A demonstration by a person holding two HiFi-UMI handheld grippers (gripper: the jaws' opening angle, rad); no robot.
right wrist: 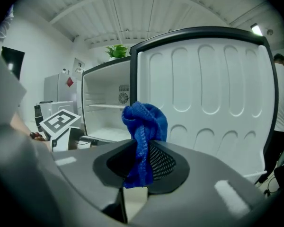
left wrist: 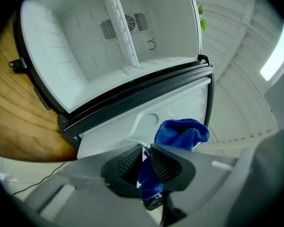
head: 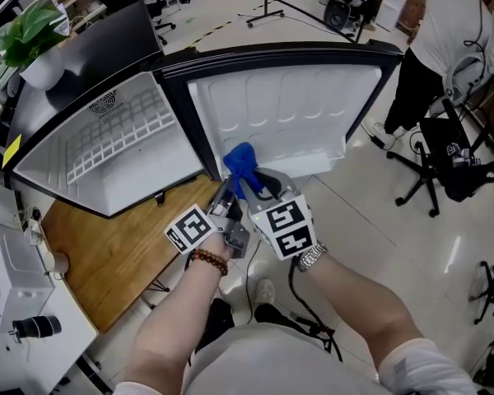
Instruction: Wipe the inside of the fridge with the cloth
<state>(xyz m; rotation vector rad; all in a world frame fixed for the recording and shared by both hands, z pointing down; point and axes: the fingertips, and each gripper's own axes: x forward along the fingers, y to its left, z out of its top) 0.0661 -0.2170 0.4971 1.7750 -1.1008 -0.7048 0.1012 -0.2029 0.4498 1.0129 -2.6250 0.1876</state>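
Both the left tongs (head: 230, 190) and the right tongs (head: 256, 184) were closed on the same bunched blue terry cloth (head: 240, 161), which rose above them. The cloth hung outside the open white, black-framed fridge (head: 115, 151), just before the lower inner face of its moulded white door (head: 288, 113), beyond the far right corner of the wooden tabletop (head: 107, 253).

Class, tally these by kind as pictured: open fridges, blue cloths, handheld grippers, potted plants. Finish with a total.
Open fridge: 1
Blue cloth: 1
Grippers, left gripper and right gripper: 2
Potted plant: 1
Total: 5
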